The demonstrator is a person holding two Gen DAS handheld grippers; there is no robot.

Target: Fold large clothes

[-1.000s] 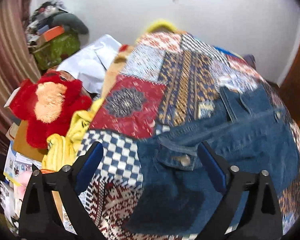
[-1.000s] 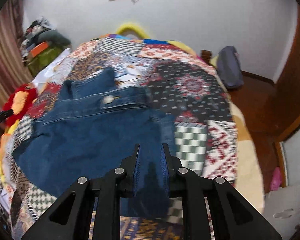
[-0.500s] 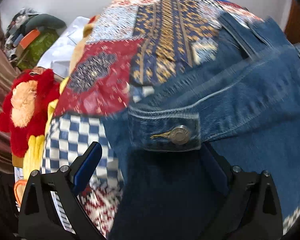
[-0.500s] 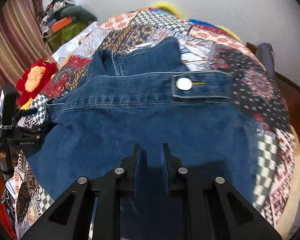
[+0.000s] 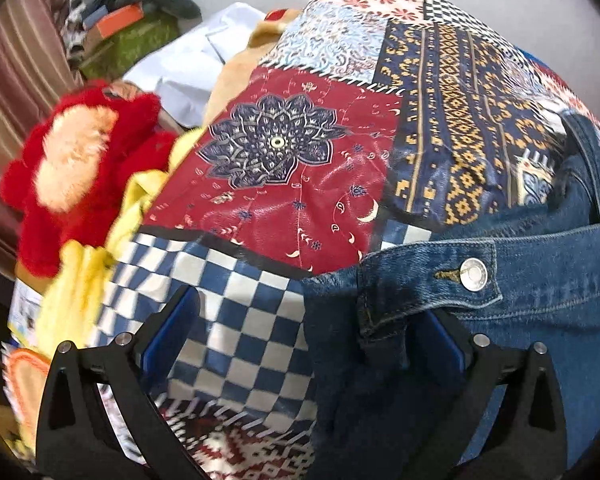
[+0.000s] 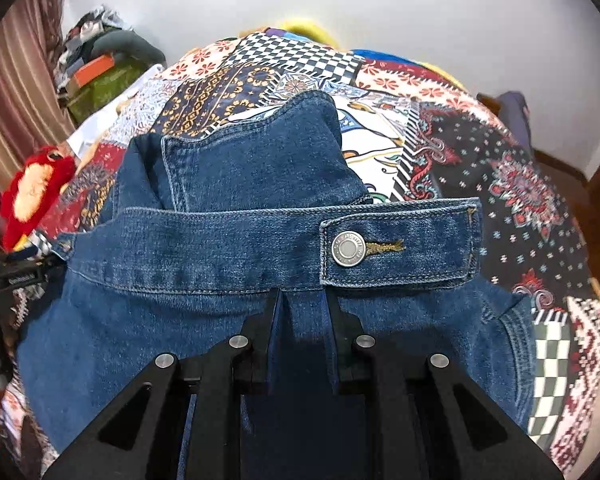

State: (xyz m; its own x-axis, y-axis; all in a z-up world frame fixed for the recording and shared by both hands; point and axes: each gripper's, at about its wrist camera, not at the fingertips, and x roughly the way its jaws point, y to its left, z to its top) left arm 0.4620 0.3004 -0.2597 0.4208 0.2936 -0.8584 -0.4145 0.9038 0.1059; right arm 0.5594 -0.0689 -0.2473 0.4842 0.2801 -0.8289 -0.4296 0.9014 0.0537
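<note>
A blue denim jacket (image 6: 236, 240) lies spread on a patchwork bedspread (image 6: 520, 184). Its waistband with a metal button (image 6: 348, 249) runs across the right wrist view. My right gripper (image 6: 302, 312) is shut on a fold of the denim just below the waistband. In the left wrist view the jacket (image 5: 540, 288) fills the lower right, with a buttoned tab (image 5: 473, 275). My left gripper (image 5: 308, 324) is open, its jaws wide apart over the jacket's left edge and the checked patch (image 5: 228, 304). The left gripper body also shows at the left edge of the right wrist view (image 6: 16, 276).
A red plush toy (image 5: 76, 168) and yellow cloth (image 5: 76, 280) lie at the bed's left side. A white sheet (image 5: 196, 68) and a pile of bags (image 5: 128, 28) sit behind. A striped curtain (image 5: 16, 72) hangs left. A grey bag (image 6: 514, 114) stands on the floor at right.
My right gripper has carried the denim fold forward, up to the waistband. My left gripper has shifted left, so the jacket edge now sits under its right jaw; it stays open.
</note>
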